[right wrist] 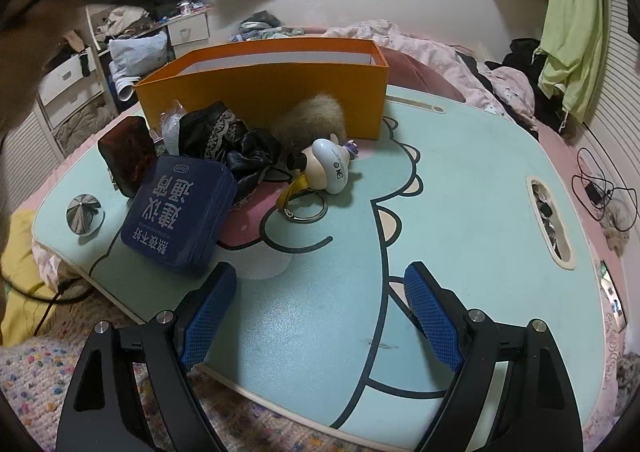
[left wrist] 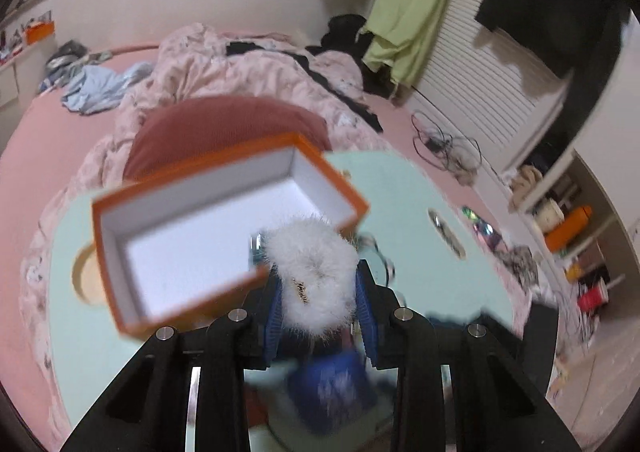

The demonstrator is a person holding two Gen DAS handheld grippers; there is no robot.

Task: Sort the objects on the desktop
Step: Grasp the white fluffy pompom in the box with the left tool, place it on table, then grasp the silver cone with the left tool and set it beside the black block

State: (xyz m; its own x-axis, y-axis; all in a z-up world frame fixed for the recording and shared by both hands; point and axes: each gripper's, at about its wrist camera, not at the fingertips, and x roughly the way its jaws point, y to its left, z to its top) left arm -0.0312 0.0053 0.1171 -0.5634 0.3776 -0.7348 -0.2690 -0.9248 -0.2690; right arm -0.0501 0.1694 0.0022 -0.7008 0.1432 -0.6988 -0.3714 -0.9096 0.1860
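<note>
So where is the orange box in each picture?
Left wrist view: the orange box fills the middle left, seen from above, its white inside empty.
Right wrist view: the orange box stands at the far side of the table, upper middle.
Shared landmark: the mint-green lap table the box sits on.

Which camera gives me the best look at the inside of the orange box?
The left wrist view. It looks down into the orange box, showing its white interior with nothing visible inside, while the left gripper holds a white fluffy pom-pom at its near edge. The right wrist view shows only the box's outer orange wall and rim.
</note>
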